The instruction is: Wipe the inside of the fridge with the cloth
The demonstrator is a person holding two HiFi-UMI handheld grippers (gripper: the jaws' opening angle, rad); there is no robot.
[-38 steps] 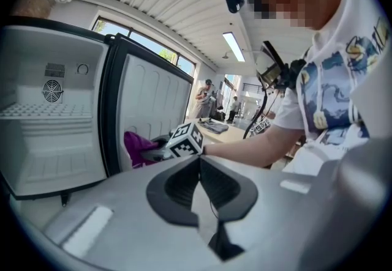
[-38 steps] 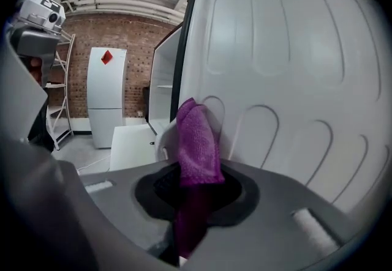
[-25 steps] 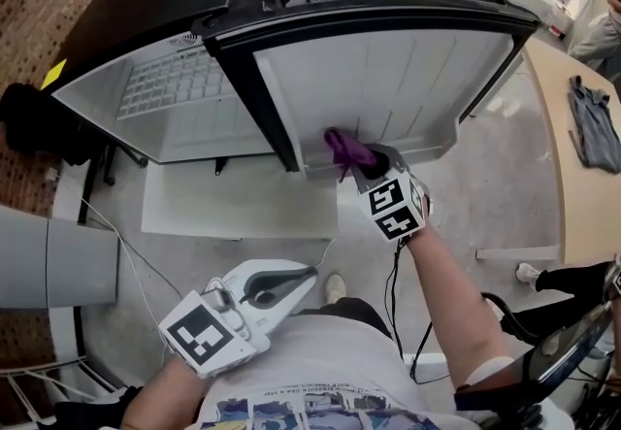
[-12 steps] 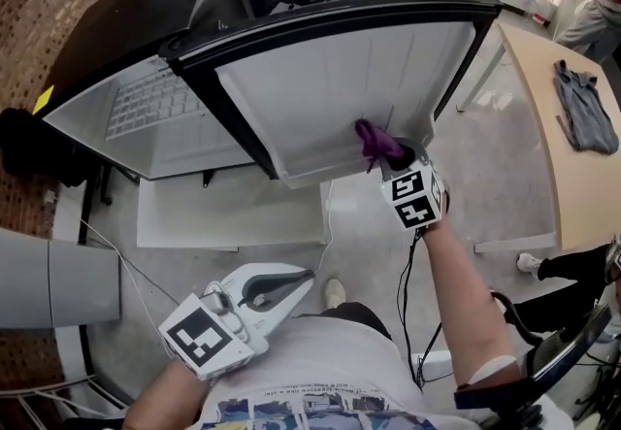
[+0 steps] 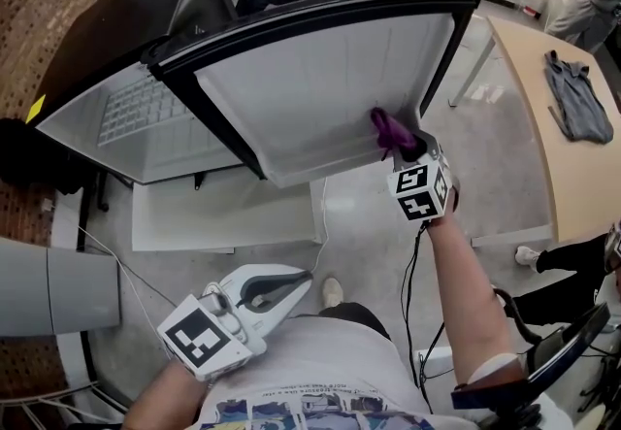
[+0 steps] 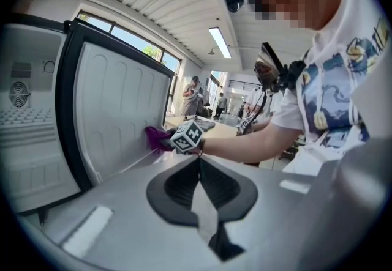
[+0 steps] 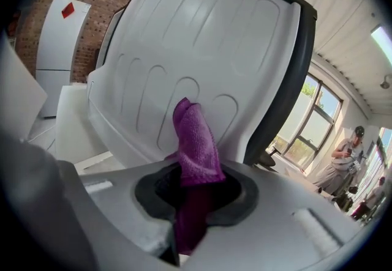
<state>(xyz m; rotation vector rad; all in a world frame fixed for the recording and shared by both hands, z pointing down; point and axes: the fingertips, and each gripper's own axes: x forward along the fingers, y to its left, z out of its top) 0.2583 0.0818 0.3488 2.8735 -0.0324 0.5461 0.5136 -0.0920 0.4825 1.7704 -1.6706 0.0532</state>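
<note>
Cloth (image 5: 390, 130), purple, sits clamped in the right gripper (image 5: 406, 145), pressed against the inner face of the open fridge door (image 5: 310, 79), near its bottom edge by the black rim. Left gripper (image 5: 303, 275) hangs low by the person's torso, jaws together, empty.

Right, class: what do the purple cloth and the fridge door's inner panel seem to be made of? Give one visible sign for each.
The purple cloth: probably microfibre or terry fabric, matt; fine knobbly weave, soft folds.
The inner door panel: likely moulded plastic, white, smooth with faint sheen; arched ribs pressed into one sheet.
</note>
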